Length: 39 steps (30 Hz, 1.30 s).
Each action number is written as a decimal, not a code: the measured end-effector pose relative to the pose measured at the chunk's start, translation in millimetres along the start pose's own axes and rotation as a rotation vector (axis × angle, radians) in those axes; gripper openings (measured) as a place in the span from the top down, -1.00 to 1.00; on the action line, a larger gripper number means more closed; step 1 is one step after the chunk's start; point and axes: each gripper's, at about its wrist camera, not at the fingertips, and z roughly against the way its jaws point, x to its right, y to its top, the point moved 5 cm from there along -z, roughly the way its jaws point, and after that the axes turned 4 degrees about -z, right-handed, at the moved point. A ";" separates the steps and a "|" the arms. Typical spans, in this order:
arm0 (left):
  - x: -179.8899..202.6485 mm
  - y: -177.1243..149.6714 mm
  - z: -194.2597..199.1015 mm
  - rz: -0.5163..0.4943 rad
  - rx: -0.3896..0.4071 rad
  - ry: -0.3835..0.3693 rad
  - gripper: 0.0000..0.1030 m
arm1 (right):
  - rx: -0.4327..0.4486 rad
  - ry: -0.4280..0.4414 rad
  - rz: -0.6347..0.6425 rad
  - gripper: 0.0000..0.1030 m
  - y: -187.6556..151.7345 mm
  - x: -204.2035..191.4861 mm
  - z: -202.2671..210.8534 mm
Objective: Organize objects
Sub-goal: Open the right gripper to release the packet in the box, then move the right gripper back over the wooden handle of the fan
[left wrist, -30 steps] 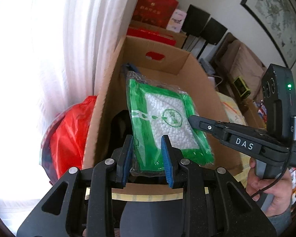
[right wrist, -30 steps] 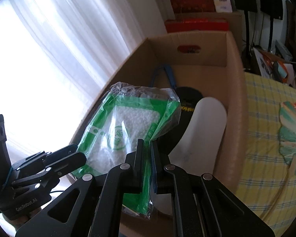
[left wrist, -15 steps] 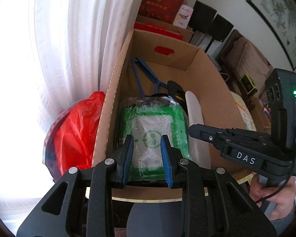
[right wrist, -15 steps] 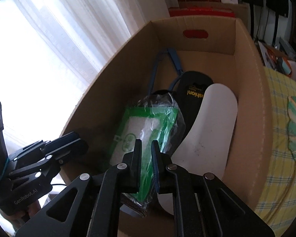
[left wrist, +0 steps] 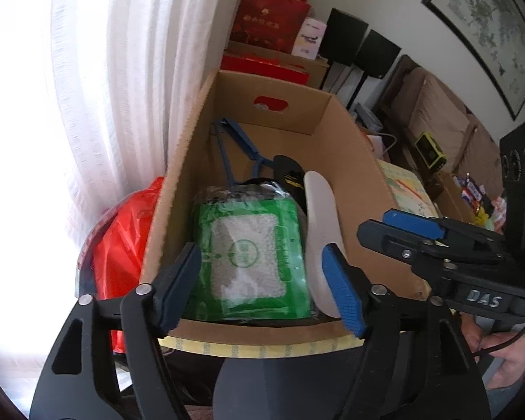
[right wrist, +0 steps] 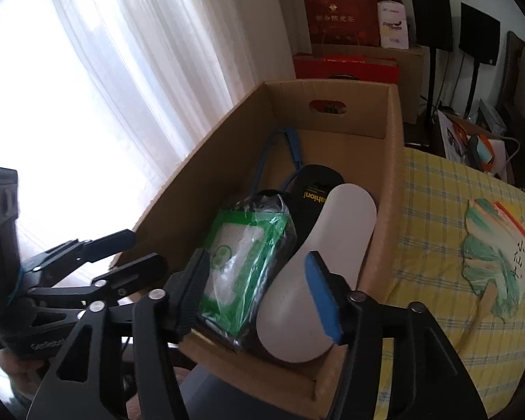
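A green bag of white pellets, wrapped in clear plastic, lies inside the cardboard box near its front wall. My left gripper hovers over it with its jaws opening, and the pads stand clear of the bag. My right gripper is above the box's front edge, jaws opening too, and nothing is pinched between them. Each gripper shows in the other's view: the right gripper at the right, the left gripper at the left.
Also in the box lie a white insole, a black insole and blue tongs. A red plastic bag and a white curtain flank the box's left side. A yellow checked cloth is on its right.
The bag went from held up between both grippers down into the box. Both grippers have let go of it and their jaws have spread wide.
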 end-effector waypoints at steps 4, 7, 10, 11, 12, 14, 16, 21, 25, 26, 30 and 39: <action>5.5 1.8 0.9 0.009 0.000 -0.014 -0.73 | 0.029 -0.037 -0.018 -0.53 -1.4 19.3 18.8; 10.9 4.5 3.8 0.036 0.010 -0.052 -0.94 | 0.046 -0.062 -0.039 -0.59 -2.9 34.0 30.0; 18.3 5.6 4.1 0.019 0.014 -0.042 -0.96 | 0.049 -0.064 -0.069 -0.71 -4.4 49.3 38.3; 22.3 6.0 3.8 0.008 0.014 -0.042 -0.98 | 0.052 -0.062 -0.083 -0.73 -4.9 55.0 40.8; 25.1 6.0 3.4 0.004 0.012 -0.050 -0.99 | 0.057 -0.062 -0.096 -0.79 -5.1 60.1 43.4; 30.8 6.2 2.6 0.000 0.006 -0.064 -0.99 | 0.065 -0.067 -0.115 -0.85 -6.4 70.4 50.2; 37.0 7.0 1.8 -0.015 0.005 -0.056 -0.99 | 0.071 -0.073 -0.128 -0.96 -7.8 78.6 56.0; 57.0 7.4 -1.0 -0.054 0.003 -0.052 -1.00 | 0.086 -0.117 -0.136 -0.99 -14.5 96.3 68.7; 77.1 6.6 -4.8 -0.090 -0.003 -0.050 -1.00 | 0.092 -0.139 -0.150 -0.99 -19.6 107.1 73.8; 81.9 6.3 -5.7 -0.097 -0.003 -0.050 -1.00 | 0.093 -0.141 -0.157 -0.99 -21.1 110.5 75.3; 101.8 4.9 -10.3 -0.129 -0.008 -0.051 -1.00 | 0.101 -0.157 -0.184 -0.99 -27.0 124.2 82.6; 135.5 4.6 -21.2 -0.164 -0.018 -0.051 -1.00 | 0.127 -0.219 -0.227 -0.99 -39.4 157.0 102.9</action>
